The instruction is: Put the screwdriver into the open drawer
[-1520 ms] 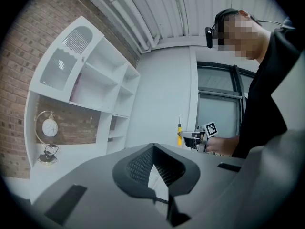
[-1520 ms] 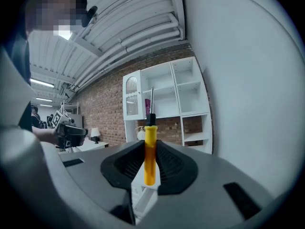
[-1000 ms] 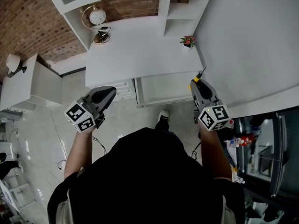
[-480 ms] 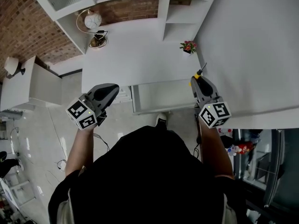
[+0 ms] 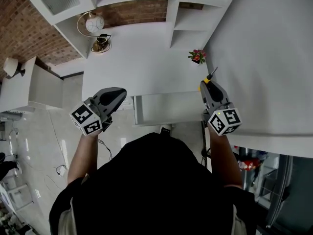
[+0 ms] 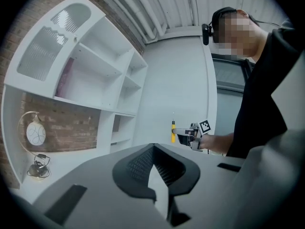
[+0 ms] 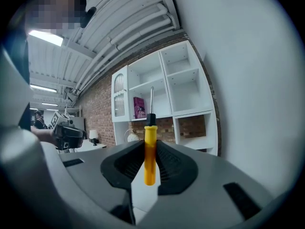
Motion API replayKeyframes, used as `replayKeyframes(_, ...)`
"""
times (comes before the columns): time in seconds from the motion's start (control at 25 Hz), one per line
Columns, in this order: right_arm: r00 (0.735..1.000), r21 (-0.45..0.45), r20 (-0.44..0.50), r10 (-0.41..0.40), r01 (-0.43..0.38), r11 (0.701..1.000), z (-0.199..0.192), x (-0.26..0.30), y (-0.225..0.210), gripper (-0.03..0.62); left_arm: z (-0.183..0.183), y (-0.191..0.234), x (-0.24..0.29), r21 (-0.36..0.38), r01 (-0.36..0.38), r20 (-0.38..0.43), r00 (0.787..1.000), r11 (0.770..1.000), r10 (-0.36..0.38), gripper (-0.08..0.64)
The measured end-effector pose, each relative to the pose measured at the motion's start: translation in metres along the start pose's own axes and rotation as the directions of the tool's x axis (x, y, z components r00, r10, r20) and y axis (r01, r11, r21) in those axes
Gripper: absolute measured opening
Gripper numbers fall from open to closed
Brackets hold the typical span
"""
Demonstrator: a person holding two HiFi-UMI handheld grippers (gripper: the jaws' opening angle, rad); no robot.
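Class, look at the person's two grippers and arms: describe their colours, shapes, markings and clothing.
The left gripper and right gripper match: smooth grey bodies tapering forward, each with a white cube bearing black square markers at the rear. Inside the jaws sit black ribbed pads. The person wears a black short-sleeved top.

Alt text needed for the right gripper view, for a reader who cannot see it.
The right tool grips a yellow-handled screwdriver upright between its jaws, with the shaft pointing up. Behind it stand white shelves against a brick wall, with a purple book on one shelf.
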State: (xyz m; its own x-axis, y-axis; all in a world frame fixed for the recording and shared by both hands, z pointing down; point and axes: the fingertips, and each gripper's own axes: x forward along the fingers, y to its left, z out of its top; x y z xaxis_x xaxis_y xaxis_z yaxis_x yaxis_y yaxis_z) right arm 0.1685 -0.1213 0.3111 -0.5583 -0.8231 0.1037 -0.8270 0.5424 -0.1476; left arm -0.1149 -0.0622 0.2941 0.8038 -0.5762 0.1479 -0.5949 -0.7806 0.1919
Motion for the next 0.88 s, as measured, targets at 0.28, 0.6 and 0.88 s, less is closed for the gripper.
replayKeyframes(0.28,1.0,0.018,-0.007,0.025,-0.025,1.0,-0.004,0.02,-0.027,0.081,0.005,0.012,0.029,0.004,-0.019,-0.009,1.0,1.0,0.019,0.015)
replayKeyframes(0.6,0.999,0.032,-0.027,0.042,-0.041,0.999,-0.009,0.035,-0.049,0.081,0.006,0.022,0.05,-0.003,-0.043,-0.015,0.999,0.999,0.043,0.015)
replayKeyframes(0.88,0.996,0.044,-0.045,0.073,-0.071,0.997,-0.014,0.049,-0.056,0.081,0.001,0.03,0.055,-0.015,-0.074,-0.026,0.997,0.997,0.074,0.015)
